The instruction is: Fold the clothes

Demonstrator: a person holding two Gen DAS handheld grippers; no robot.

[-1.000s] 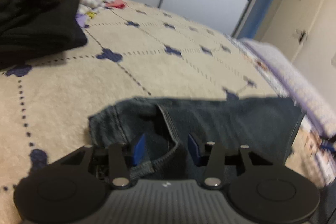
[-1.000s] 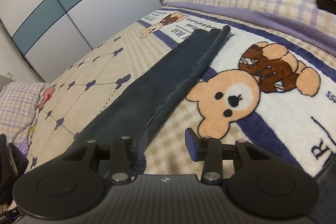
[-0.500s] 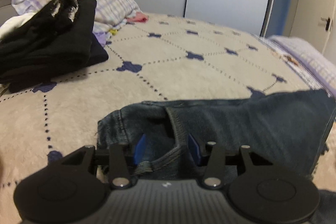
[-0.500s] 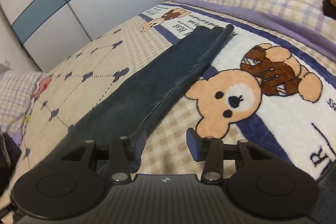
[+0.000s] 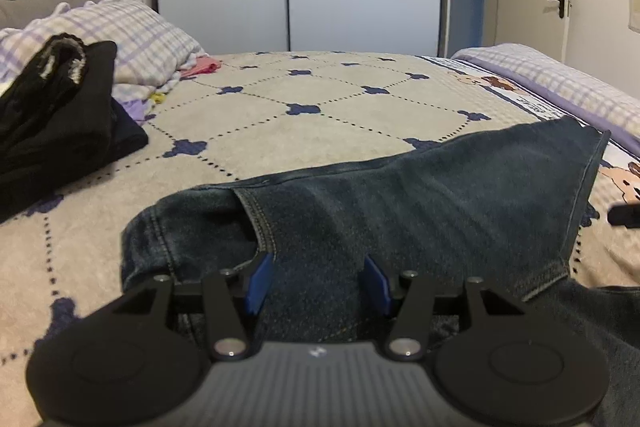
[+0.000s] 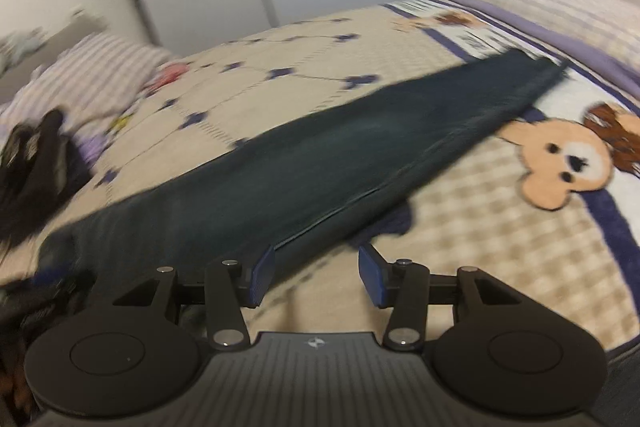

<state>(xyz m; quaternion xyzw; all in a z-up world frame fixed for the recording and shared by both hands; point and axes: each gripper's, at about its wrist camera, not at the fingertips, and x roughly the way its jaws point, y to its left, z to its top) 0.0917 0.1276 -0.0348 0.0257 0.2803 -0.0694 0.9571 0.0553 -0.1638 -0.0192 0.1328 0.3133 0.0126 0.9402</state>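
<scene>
Jeans (image 5: pixel 400 211), laid long across the bed (image 5: pixel 320 107), had swung wider into both views as the left gripper (image 5: pixel 316 283) and right gripper (image 6: pixel 316 275), fingers spread, pinching nothing, turned toward them, suggesting another fold.

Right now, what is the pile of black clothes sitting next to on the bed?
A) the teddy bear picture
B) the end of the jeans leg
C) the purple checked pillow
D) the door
C: in the left wrist view the black clothes lie right against the purple checked pillow, far from the jeans stretched across the bed.
</scene>
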